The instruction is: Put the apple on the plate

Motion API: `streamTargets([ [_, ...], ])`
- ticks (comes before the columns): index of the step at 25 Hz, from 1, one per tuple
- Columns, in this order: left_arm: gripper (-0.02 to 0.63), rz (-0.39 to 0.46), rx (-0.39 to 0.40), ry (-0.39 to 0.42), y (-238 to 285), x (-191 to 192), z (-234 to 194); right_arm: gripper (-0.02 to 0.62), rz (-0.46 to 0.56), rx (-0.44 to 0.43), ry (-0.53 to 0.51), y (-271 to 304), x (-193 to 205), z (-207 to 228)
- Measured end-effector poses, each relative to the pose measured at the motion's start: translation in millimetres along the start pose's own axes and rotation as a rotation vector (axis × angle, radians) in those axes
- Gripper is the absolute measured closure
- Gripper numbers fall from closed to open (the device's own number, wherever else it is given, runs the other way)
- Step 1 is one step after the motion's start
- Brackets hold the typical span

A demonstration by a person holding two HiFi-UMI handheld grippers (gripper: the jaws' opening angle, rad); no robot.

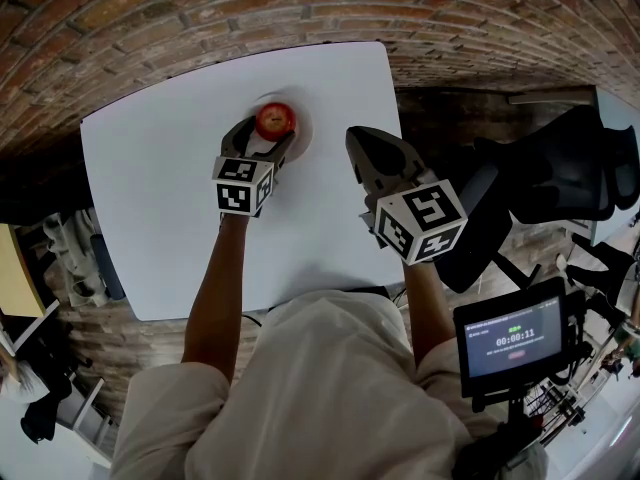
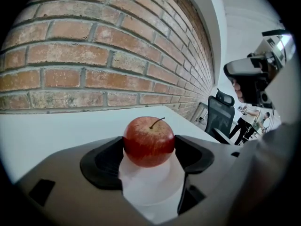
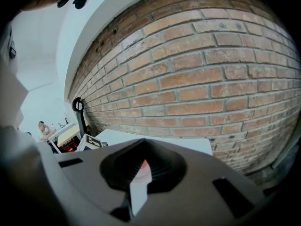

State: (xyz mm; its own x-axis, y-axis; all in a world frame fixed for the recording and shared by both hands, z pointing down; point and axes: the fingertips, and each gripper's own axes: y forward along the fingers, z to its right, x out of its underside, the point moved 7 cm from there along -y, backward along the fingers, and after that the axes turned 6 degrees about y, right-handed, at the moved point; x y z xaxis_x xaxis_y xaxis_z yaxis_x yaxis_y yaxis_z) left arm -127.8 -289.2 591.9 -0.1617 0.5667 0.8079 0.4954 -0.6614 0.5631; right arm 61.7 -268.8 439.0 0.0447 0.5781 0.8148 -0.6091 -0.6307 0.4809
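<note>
A red apple with a short stem rests upright on a small white plate at the far middle of the white table. My left gripper is shut on the apple. In the left gripper view both dark pads press the sides of the apple, and the plate shows white beneath it. My right gripper hovers to the right of the plate, near the table's right edge. It is shut with nothing held. In its own view the right gripper points at the brick wall.
A brick wall runs behind the table's far edge. A black office chair stands just right of the table. A small screen on a stand sits at the lower right. Clutter lies on the floor at the left.
</note>
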Motion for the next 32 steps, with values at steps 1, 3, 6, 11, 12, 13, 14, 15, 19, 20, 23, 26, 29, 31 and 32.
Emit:
streamTargets([
  [1,0.256,0.000,0.000,0.000,-0.3,-0.1,0.1,0.592,-0.001,0.001,0.001,-0.4,0.8,0.4],
  [3,0.256,-0.001,0.000,0.000,-0.7,0.1,0.3,0.591,-0.003,0.003,0.002,-1.0,1.8,1.2],
  [6,0.256,-0.001,0.004,0.001,-0.8,-0.8,0.1,0.591,-0.004,0.003,0.001,-0.9,1.5,1.9],
  [11,0.256,-0.002,0.012,0.012,-1.3,-3.4,1.1,0.591,-0.006,0.002,0.003,-0.2,2.0,1.6],
  [12,0.256,-0.003,0.010,0.015,-1.4,-3.5,1.0,0.592,-0.007,0.001,0.003,0.0,2.0,1.7],
  [13,0.256,-0.003,0.008,0.016,-1.6,-3.7,0.6,0.592,-0.006,0.001,0.003,0.2,1.8,1.7],
  [14,0.256,-0.003,0.006,0.016,-1.9,-3.9,0.2,0.592,-0.006,0.000,0.003,0.2,1.6,1.8],
  [15,0.256,-0.003,0.004,0.015,-2.2,-4.1,-0.1,0.591,-0.005,0.000,0.003,0.1,1.5,1.9],
  [19,0.256,-0.004,0.005,0.016,-3.5,-4.7,0.4,0.592,-0.005,-0.001,0.007,-0.6,3.0,2.2],
  [20,0.256,-0.003,0.006,0.016,-3.9,-4.8,0.6,0.591,-0.006,-0.001,0.008,-0.8,3.4,2.3],
  [23,0.256,0.000,0.010,0.016,-5.5,-5.6,1.6,0.592,-0.003,-0.002,0.009,-1.3,3.4,2.2],
  [26,0.256,-0.008,0.009,0.030,-6.7,-5.5,2.4,0.591,-0.001,-0.002,0.010,-1.9,3.0,2.4],
  [29,0.256,-0.020,0.001,0.045,-8.4,-4.5,2.9,0.592,0.001,-0.002,0.010,-3.4,2.8,2.7],
  [31,0.256,-0.028,-0.002,0.057,-10.2,-3.9,3.5,0.592,0.003,-0.001,0.009,-4.7,2.2,3.2],
  [32,0.256,-0.029,-0.004,0.063,-11.8,-3.5,3.8,0.592,0.004,-0.001,0.009,-5.3,2.1,3.3],
])
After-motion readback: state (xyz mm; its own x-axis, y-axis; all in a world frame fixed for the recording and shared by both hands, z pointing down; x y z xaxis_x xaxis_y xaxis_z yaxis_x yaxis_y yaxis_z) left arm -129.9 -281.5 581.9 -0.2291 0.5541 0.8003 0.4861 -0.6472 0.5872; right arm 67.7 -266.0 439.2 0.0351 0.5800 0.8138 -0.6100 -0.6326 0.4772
